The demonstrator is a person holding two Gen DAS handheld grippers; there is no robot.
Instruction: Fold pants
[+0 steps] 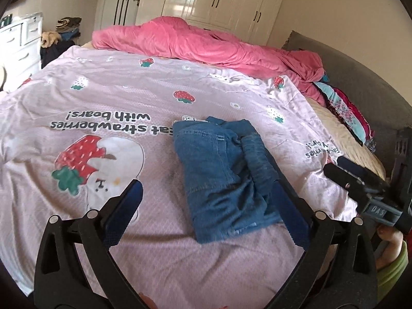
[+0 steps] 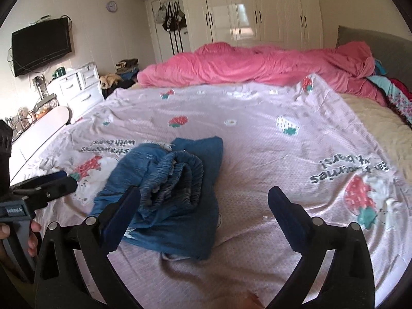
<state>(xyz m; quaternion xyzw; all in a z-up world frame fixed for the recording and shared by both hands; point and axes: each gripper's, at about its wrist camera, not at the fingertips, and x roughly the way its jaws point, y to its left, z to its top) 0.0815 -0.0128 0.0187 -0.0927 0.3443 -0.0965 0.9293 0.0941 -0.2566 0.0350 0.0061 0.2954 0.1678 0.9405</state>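
Observation:
Blue denim pants (image 1: 224, 172) lie folded into a small stack on the pink strawberry-print bed sheet (image 1: 116, 97). My left gripper (image 1: 206, 206) is open above the sheet, with the stack's near part between its fingers, nearer the right one. In the right wrist view the pants (image 2: 170, 185) show their gathered waistband on top. My right gripper (image 2: 203, 206) is open and empty, its left finger over the stack's near edge. The right gripper also shows in the left wrist view (image 1: 340, 168). The left gripper shows in the right wrist view (image 2: 59, 180).
A crumpled pink quilt (image 1: 206, 43) lies along the far side of the bed. Colourful clothes (image 1: 345, 110) pile by the grey headboard (image 1: 373, 82). White drawers (image 2: 77, 90) and a wall TV (image 2: 41, 43) stand left. White wardrobes (image 2: 257, 7) line the back wall.

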